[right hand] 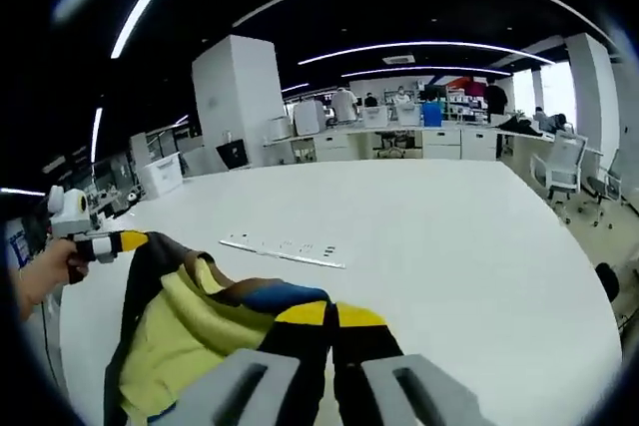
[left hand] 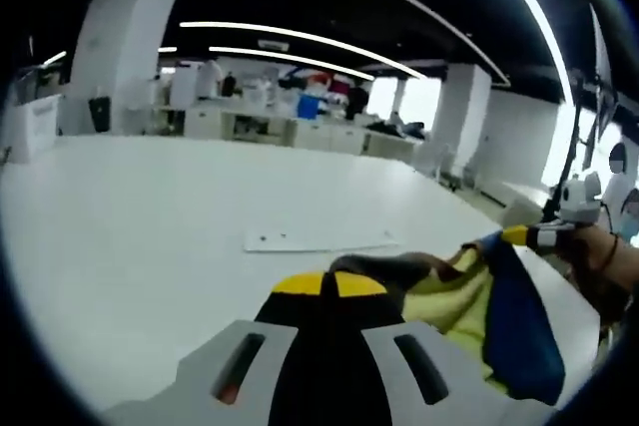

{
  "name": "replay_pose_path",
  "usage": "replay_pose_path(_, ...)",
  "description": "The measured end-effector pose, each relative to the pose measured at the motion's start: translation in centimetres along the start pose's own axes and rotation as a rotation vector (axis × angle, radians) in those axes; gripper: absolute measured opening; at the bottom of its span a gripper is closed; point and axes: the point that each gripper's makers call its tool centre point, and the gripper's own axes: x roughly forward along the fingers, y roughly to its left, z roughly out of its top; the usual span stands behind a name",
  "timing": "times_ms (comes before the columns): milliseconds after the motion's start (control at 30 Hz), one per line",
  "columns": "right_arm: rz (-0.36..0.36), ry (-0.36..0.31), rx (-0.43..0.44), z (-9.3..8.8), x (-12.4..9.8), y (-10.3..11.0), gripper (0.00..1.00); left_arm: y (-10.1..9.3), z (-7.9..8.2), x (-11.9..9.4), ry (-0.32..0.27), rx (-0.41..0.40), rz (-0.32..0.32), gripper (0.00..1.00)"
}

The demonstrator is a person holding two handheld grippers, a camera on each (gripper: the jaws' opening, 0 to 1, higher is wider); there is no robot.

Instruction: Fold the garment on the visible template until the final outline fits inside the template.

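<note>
Garment (right hand: 190,321) hangs stretched between left tool (left hand: 329,284) and right tool (right hand: 330,314), both clamping its edges.

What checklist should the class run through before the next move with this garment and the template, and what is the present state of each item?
1. Left gripper shut on the garment: ok, its yellow tips are together on the cloth.
2. Right gripper shut on the garment: ok, tips closed on a bunched edge.
3. Garment lifted clear of the table: cannot tell; it hangs between the grippers, its lower edge cut off.
4. Template in view: ok, a flat white sheet lies on the table beyond the garment.
5. Garment on the template: not ok; it is held apart, nearer the cameras.
6. Garment spread flat: not ok, it sags in folds.
</note>
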Motion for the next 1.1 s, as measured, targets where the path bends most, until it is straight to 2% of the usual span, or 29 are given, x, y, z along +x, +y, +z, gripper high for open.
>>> replay_pose_path(133,-0.005,0.050,0.062,-1.8,1.5,-0.9,0.00,0.7,-2.0,1.7,0.069,0.032,0.017,0.00)
replay_pose_path(267,-0.011,0.084,0.069,-2.9,2.9,-1.5,0.00,1.1,-3.6,3.1,0.110,-0.022,0.013,0.00)
replay_pose_path(400,-0.017,0.125,0.065,-4.0,3.8,-1.9,0.00,1.5,-4.7,3.9,0.150,-0.021,0.017,0.00)
replay_pose_path(433,-0.022,0.138,0.074,-4.5,4.1,-2.1,0.00,1.8,-5.4,4.1,0.186,-0.021,0.029,0.00)
replay_pose_path(500,-0.031,0.162,0.088,-5.2,4.4,-2.4,0.00,2.0,-6.1,4.6,0.216,-0.004,0.036,0.00)
replay_pose_path(767,-0.041,0.165,0.116,-5.6,5.8,-3.3,0.00,2.9,-7.0,5.8,0.255,0.017,0.061,0.00)
replay_pose_path(867,-0.049,0.153,0.135,-5.5,6.2,-3.5,0.00,3.0,-7.1,5.9,0.265,0.051,0.082,0.00)
replay_pose_path(1100,-0.059,0.151,0.124,-5.5,6.7,-3.6,0.00,3.5,-7.5,6.2,0.282,0.045,0.114,0.00)
